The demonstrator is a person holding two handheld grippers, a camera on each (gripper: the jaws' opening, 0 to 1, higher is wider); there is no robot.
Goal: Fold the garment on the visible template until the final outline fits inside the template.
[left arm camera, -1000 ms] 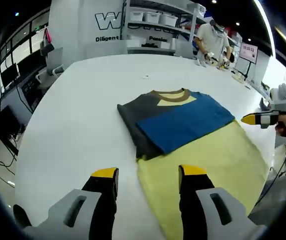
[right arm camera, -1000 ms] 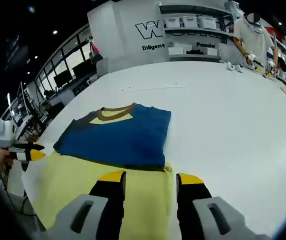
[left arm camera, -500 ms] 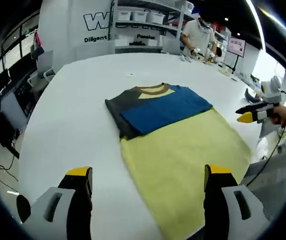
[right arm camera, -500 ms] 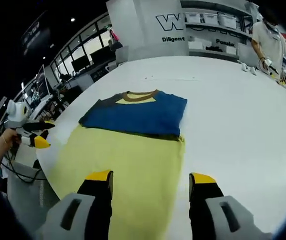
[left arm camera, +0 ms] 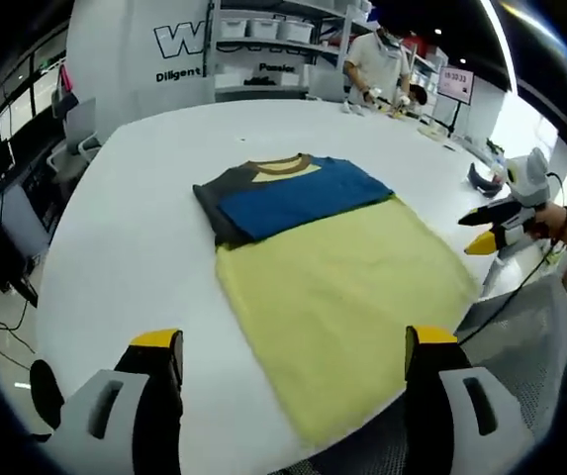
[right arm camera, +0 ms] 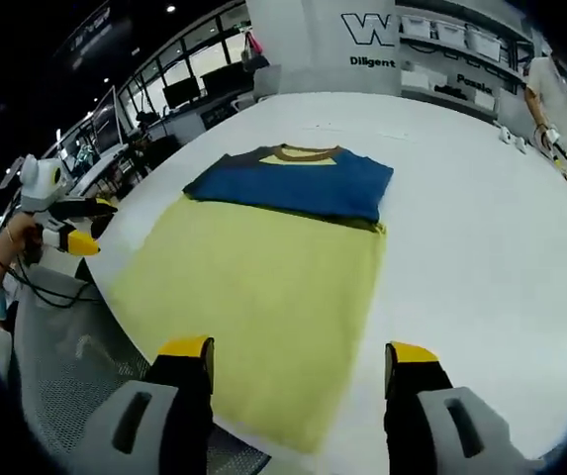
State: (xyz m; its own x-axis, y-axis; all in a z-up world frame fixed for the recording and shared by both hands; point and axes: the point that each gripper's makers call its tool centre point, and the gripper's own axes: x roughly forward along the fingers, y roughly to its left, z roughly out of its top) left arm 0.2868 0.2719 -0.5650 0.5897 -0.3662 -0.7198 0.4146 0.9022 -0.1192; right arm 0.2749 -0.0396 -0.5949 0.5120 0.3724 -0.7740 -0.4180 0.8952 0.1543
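The folded blue-and-grey garment [left arm camera: 288,195] lies across the far end of the yellow template [left arm camera: 347,297] on the white table [left arm camera: 125,257], so I'd check each edge against the yellow and tuck any overhang inward. Both the left gripper [left arm camera: 293,341] and right gripper [right arm camera: 298,349] hang spread wide and empty off the template's near end. Whether the grey edge spills past the yellow border is hard to judge, and the template's near corner drops over the table's edge.

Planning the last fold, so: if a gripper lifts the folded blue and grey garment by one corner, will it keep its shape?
Probably not. The garment lies flat in soft stacked layers, so it looks floppy; a lifted corner would likely droop and unfold. It seems thin and light. On the yellow template, dragging might bunch it rather than slide it whole.
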